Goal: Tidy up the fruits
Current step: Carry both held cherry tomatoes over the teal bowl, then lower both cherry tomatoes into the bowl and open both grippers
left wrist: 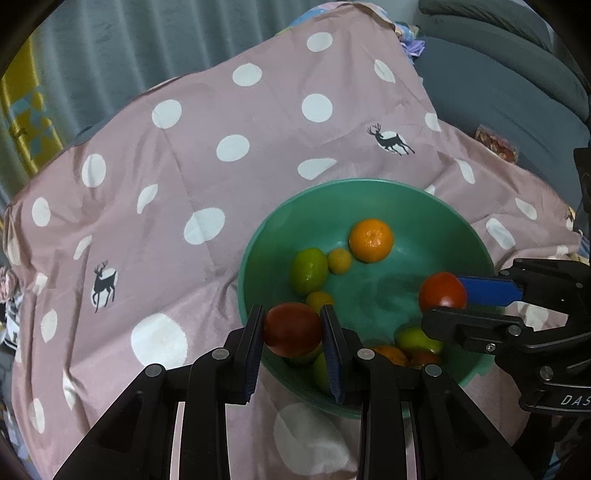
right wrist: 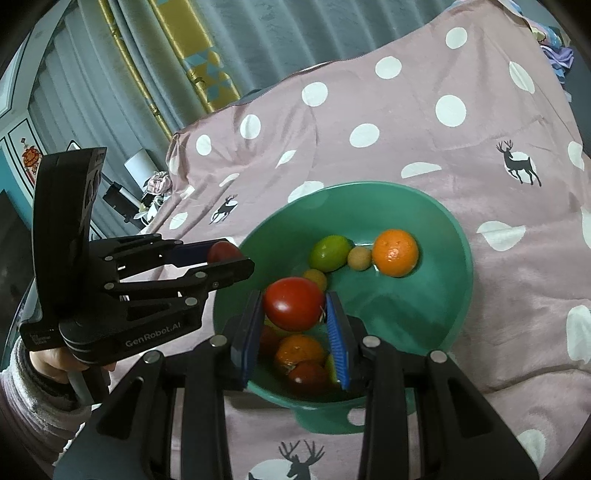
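A green bowl (left wrist: 458, 221) sits on a pink dotted cloth and holds an orange (left wrist: 371, 240), a green lime (left wrist: 308, 269), small yellow fruits and more fruit near its front wall. My left gripper (left wrist: 293, 328) is shut on a red tomato (left wrist: 293, 328) at the bowl's near left rim. My right gripper (right wrist: 295, 308) is shut on another red tomato (right wrist: 293, 308) above the bowl. The bowl (right wrist: 458, 240), orange (right wrist: 395, 253) and lime (right wrist: 330, 253) show in the right wrist view. Each gripper shows in the other's view (left wrist: 441, 295) (right wrist: 223, 254).
The pink cloth with white dots and deer (left wrist: 184, 166) covers a raised surface and falls off at its edges. Grey curtains (right wrist: 240, 33) hang behind. A grey sofa (left wrist: 517, 74) stands at the right. A packet (left wrist: 495, 144) lies by the sofa.
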{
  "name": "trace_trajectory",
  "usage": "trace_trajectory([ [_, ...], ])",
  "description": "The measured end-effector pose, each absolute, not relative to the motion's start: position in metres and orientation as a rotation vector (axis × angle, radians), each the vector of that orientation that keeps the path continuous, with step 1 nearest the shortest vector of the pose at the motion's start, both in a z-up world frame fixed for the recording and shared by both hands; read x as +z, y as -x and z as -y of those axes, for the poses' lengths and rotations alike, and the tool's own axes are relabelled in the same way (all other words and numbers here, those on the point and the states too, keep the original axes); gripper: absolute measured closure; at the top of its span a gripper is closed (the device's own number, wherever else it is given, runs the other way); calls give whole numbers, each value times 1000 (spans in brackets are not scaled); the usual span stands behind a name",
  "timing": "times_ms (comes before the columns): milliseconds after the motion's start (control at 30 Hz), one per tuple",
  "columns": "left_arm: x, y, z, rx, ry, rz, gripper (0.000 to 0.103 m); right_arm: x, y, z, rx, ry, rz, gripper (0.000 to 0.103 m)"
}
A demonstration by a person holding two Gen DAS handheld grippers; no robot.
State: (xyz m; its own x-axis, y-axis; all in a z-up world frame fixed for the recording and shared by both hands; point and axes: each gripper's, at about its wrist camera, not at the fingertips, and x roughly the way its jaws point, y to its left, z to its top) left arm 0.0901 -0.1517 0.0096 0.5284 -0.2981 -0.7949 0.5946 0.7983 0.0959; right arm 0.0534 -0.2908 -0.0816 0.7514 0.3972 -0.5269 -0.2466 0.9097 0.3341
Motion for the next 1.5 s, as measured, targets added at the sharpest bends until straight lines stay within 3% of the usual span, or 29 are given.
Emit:
trace_trajectory([
  [1500, -17, -106, 189, -574, -539, -915, 73, -81, -72, 292, 255, -99, -737, 68],
])
